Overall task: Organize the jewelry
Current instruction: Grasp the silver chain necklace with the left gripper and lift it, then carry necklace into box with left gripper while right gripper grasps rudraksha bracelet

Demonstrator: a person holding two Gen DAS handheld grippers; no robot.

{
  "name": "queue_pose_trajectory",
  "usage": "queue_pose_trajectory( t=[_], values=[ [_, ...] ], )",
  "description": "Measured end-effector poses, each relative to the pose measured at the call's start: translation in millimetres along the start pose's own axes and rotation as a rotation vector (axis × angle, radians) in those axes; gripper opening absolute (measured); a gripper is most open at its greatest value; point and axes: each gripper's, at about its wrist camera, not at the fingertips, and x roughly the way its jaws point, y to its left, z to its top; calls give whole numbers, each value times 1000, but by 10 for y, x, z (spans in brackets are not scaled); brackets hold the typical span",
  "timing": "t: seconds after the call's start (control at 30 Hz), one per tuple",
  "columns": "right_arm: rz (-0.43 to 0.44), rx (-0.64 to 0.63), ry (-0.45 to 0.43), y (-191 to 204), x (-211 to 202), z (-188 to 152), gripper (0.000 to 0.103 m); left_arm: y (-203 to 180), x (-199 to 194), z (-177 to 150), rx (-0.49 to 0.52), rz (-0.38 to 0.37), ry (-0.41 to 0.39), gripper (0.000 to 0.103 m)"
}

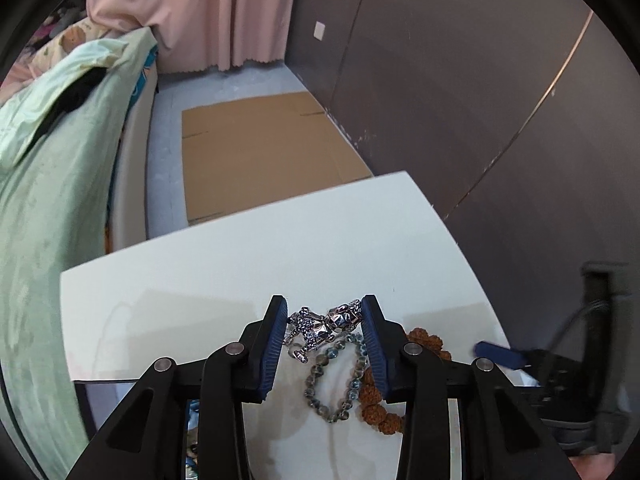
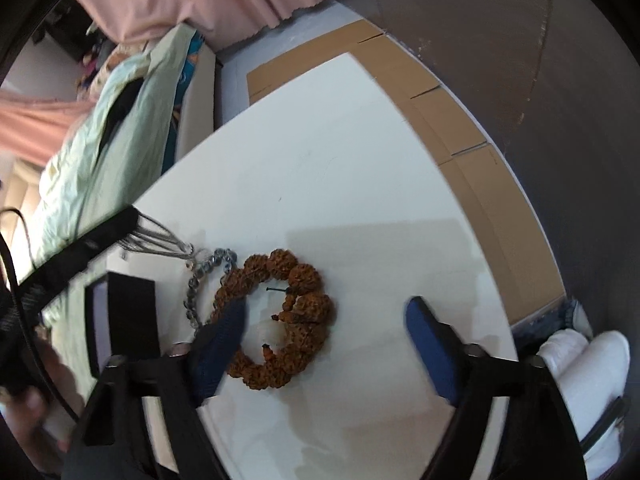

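My left gripper (image 1: 325, 309) is shut on a chunky silver metal bracelet (image 1: 326, 322), held between its blue pads just above the white table (image 1: 240, 264). Under it lie a grey-blue bead bracelet (image 1: 338, 376) and a brown seed-bead bracelet (image 1: 376, 404). In the right wrist view my right gripper (image 2: 328, 308) is open and blurred over the brown seed-bead bracelet (image 2: 280, 320), its left finger (image 2: 224, 336) overlapping the ring's left side. The grey-blue bead bracelet (image 2: 200, 284) lies left of it, next to the left gripper's body.
A black box (image 2: 128, 316) stands on the table at the left, beside the bracelets. Flat cardboard (image 1: 256, 152) lies on the floor beyond the table. A bed with green bedding (image 1: 60, 160) is at the left, a dark wall at the right.
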Motion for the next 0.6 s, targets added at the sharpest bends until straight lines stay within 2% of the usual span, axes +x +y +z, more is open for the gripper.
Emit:
queue_pose_trajectory(
  t=[0.3,0.33,0.37,0.43,0.53,0.6],
  values=[
    [-154,-132,-40,262,81,-5,64,60,-390,49,-22,-13,-64,39],
    [-187,-156,-44,292,85,-18,55,69,-437,41,-23,-12,-71,39],
    [-215,-183,-46,320,86,-33,40,71,-479,38,-24,-12,-77,39],
    [-187,-198,-33,332,79,-47,25,73,-578,30,-27,-11,-91,39],
    [-156,-195,-34,300,25,-80,24,83,-731,12,-33,-23,-117,39],
    [-130,-200,-56,302,-75,-115,19,92,-858,-16,-35,-25,-137,39]
  ],
)
